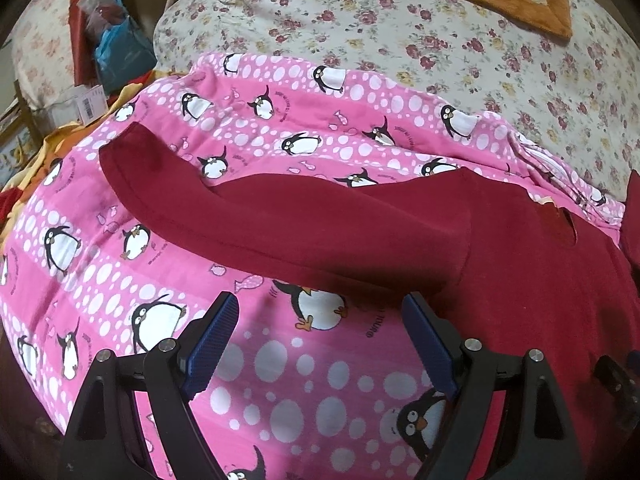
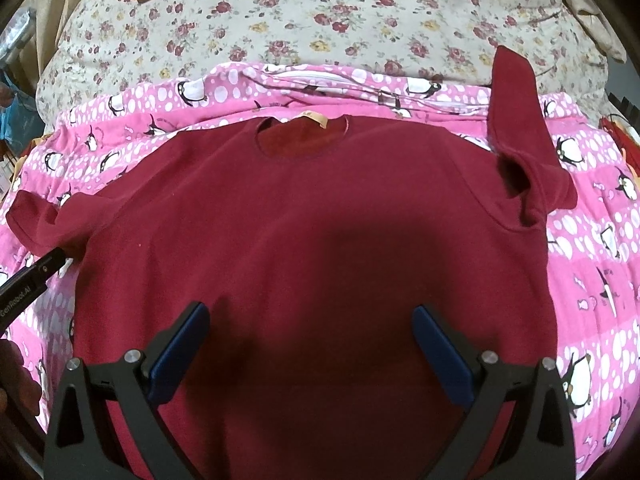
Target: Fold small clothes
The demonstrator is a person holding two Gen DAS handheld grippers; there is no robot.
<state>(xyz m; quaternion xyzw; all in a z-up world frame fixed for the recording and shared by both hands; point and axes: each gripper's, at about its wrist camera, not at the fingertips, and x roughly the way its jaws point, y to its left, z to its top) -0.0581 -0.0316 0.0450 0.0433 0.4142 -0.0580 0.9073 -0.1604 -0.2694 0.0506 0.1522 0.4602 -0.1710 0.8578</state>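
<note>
Maroon shirt [image 2: 312,216] on penguin blanket [image 2: 580,248] (bedroom)

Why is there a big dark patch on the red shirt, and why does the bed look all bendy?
Right wrist view: the dark patch on the red shirt is likely a shadow cast by the right gripper above it. Left wrist view: the left gripper likewise darkens the pink penguin blanket. Both views: fisheye lenses curve the floral bedspread, with black corners.

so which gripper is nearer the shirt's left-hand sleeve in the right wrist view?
Left. The left gripper sits open just below that sleeve; the right gripper hovers open over the shirt body.
</note>
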